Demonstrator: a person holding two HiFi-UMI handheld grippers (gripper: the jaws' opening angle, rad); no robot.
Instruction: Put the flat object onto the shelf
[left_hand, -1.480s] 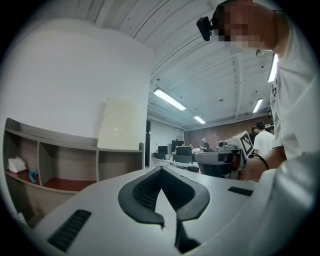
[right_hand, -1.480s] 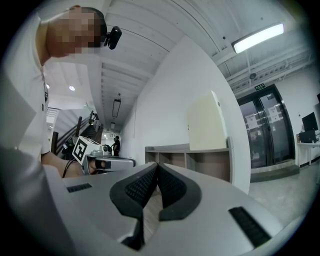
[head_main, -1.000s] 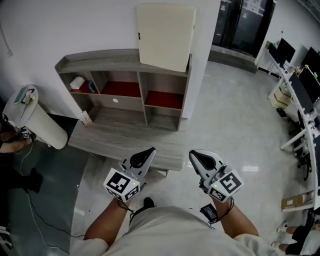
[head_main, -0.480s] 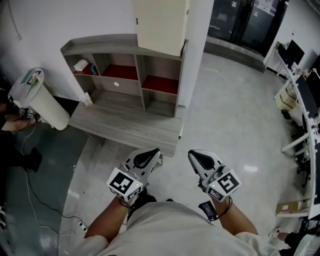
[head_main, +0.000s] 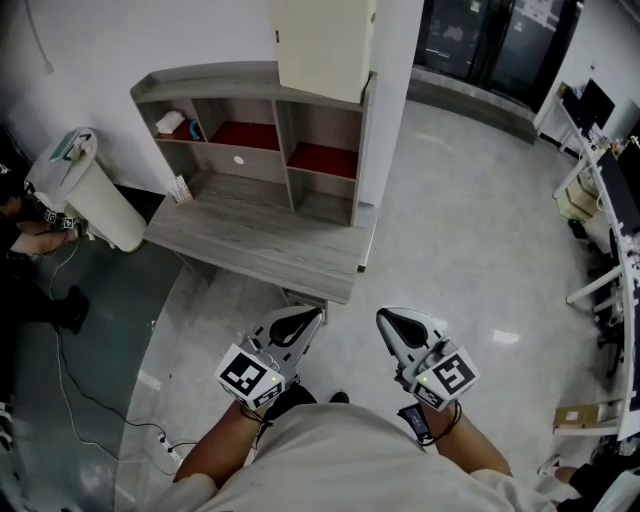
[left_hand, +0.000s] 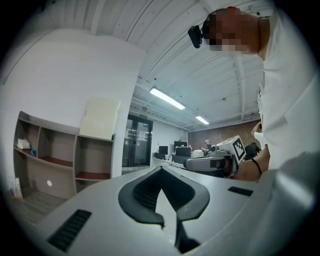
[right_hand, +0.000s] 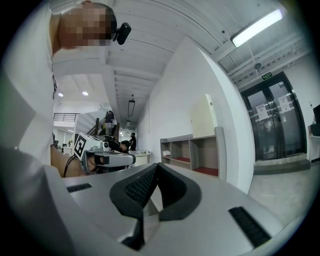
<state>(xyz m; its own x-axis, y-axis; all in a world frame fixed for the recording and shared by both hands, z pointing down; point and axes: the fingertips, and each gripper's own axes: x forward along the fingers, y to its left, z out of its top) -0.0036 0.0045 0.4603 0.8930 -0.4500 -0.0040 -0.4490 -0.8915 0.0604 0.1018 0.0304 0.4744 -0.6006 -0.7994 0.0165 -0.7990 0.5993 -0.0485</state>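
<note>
A cream flat board (head_main: 325, 45) stands upright on top of the grey shelf unit (head_main: 215, 82), leaning on the white wall; it also shows in the left gripper view (left_hand: 100, 118) and the right gripper view (right_hand: 205, 117). The shelf has several open compartments, some lined red. My left gripper (head_main: 305, 318) and right gripper (head_main: 388, 318) hang side by side over the floor, well short of the desk (head_main: 255, 245) below the shelf. Both are shut and hold nothing. Each gripper view looks level toward the shelf (left_hand: 60, 155) (right_hand: 192, 150).
A white cylinder-shaped bin (head_main: 85, 195) stands left of the desk, with a person's hand beside it. Small items (head_main: 172, 124) sit in the top left compartment. Cables (head_main: 90, 400) lie on the floor at left. Office desks with monitors (head_main: 600, 150) line the right side.
The shelf and desk have drifted up and away in the head view, so I stand farther back from them. Both grippers stay shut and side by side.
</note>
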